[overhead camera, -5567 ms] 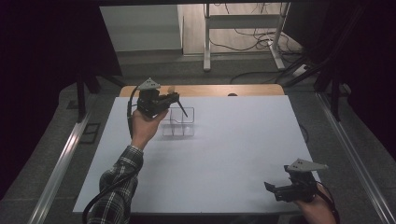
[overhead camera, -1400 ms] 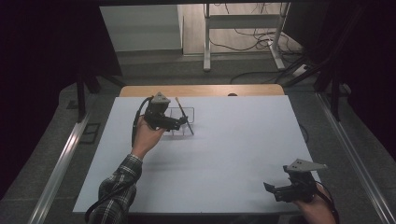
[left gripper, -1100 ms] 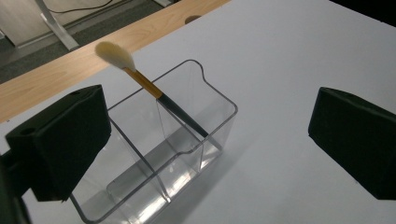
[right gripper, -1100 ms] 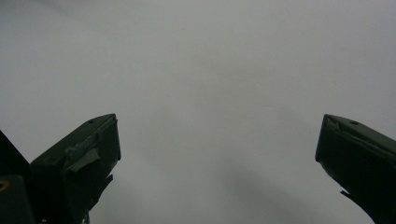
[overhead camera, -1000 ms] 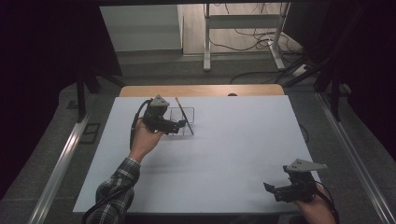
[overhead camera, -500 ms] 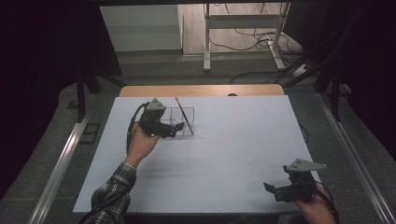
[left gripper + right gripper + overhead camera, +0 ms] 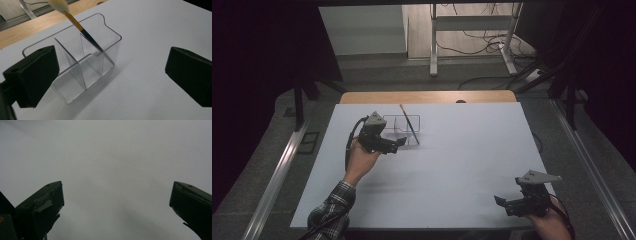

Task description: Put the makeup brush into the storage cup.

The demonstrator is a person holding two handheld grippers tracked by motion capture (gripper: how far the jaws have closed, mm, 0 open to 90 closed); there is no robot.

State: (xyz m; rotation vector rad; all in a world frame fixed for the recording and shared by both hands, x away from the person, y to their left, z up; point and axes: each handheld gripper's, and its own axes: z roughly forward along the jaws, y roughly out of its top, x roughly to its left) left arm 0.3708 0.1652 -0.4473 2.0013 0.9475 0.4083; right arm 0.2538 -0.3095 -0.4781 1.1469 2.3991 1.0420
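Hovering just beside the clear organizer (image 7: 402,130), the left tool (image 7: 398,144) has its jaws spread wide and holds nothing; in the left gripper view the two black jaws stand far apart with the box between and ahead of them. The organizer is a transparent plastic box with three compartments, standing on the white table (image 7: 462,165) near its far edge, toward the left. A brush (image 7: 409,124) leans in the end compartment, the one at the right of the high view, its dark handle end down inside the box and its pale bristle tip (image 7: 58,5) up and tilted away over the rim.

Compared with the earliest high view, the brush is now in the box and free of the tool, and the organizer sits a little farther back on the table. Over the last second and a half the left hand (image 7: 362,159) has drawn back toward the person and slightly downward, so the tool is now off the brush and short of the box.

At the near right corner of the table, the right tool (image 7: 504,202) has not moved; its jaws are spread over bare white surface.
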